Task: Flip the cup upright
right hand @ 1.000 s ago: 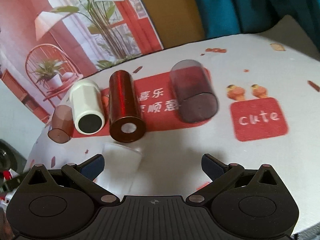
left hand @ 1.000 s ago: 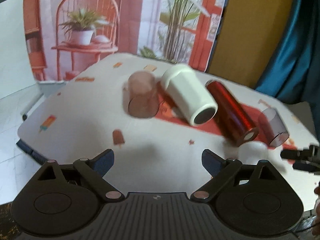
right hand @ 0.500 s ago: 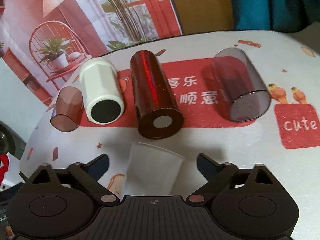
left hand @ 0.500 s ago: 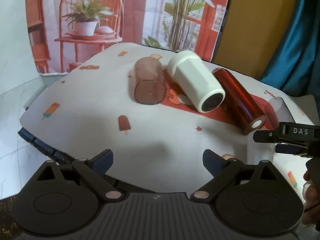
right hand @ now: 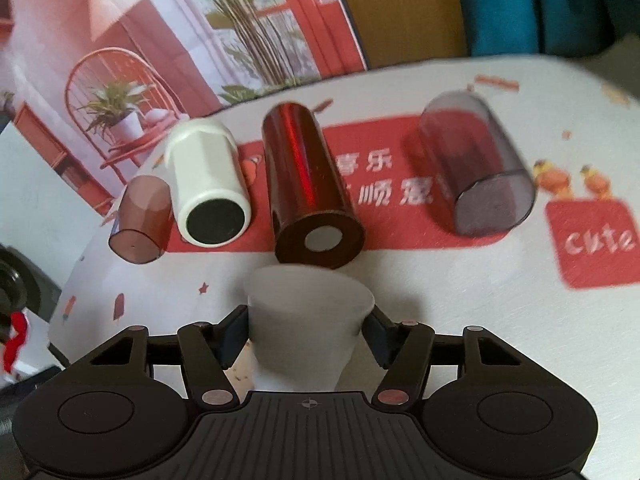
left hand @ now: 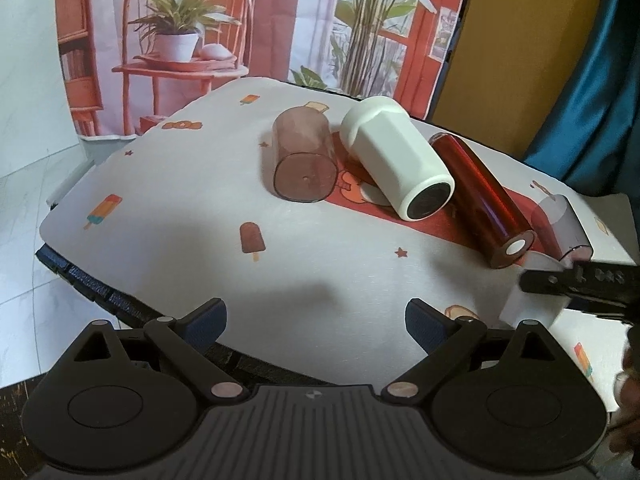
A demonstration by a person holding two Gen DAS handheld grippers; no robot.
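Observation:
A frosted white plastic cup (right hand: 306, 316) lies on its side on the table, wide mouth away from me. My right gripper (right hand: 306, 338) has its fingers closed against both sides of it. In the left wrist view the same cup (left hand: 528, 300) shows at the right with the right gripper's finger across it. My left gripper (left hand: 316, 316) is open and empty above the table's near edge. Several other cups lie on their sides in a row: a brown tumbler (right hand: 142, 222), a white cup (right hand: 208, 192), a red cylinder (right hand: 308, 188) and a smoky tumbler (right hand: 476, 164).
The table (left hand: 200, 240) has a white printed cloth with a red patch (right hand: 592, 244). Its left edge drops off to the floor (left hand: 24, 240). A printed backdrop (left hand: 240, 20) and a teal curtain (left hand: 600, 60) stand behind it.
My right gripper has moved forward around the frosted cup and its fingers have closed in on it. My left gripper has drawn back from the row of cups.

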